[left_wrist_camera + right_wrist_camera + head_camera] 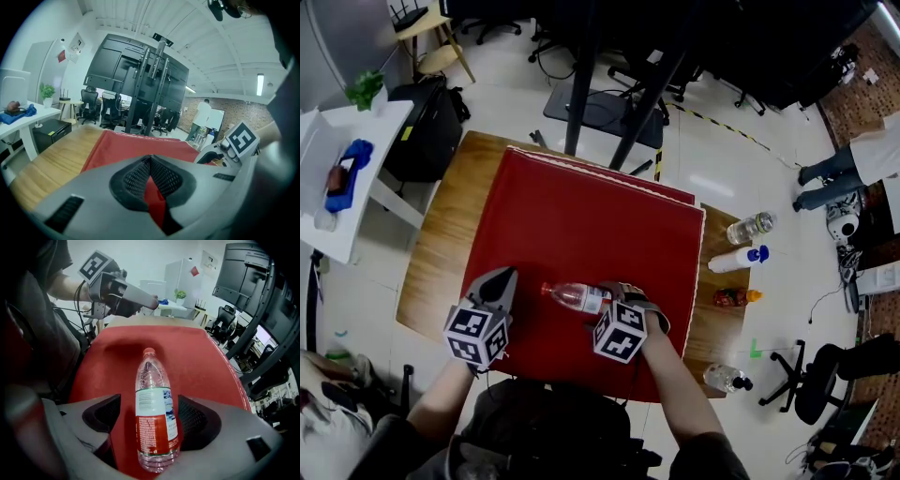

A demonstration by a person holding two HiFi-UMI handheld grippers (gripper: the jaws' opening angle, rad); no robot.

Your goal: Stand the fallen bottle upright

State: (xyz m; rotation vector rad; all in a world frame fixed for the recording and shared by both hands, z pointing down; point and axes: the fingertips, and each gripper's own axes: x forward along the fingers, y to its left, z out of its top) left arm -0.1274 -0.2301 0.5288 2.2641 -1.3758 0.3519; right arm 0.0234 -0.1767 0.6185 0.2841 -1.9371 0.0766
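Clear plastic bottle [152,418], red cap, lies flat on red cloth [591,216]. R gripper [151,414]: mesh-textured jaws spread astride bottle, no pinch. L gripper [150,160] over cloth: jaws pressed together, empty

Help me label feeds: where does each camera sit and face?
Head view: head-mounted, facing steeply down at the red cloth; forearms, left gripper, right gripper show.
Left gripper view: on the left gripper, facing across the table; shut jaws show.
Right gripper view: on the right gripper, facing down at the bottle between open jaws.
Shared: head and right gripper views show the bottle.
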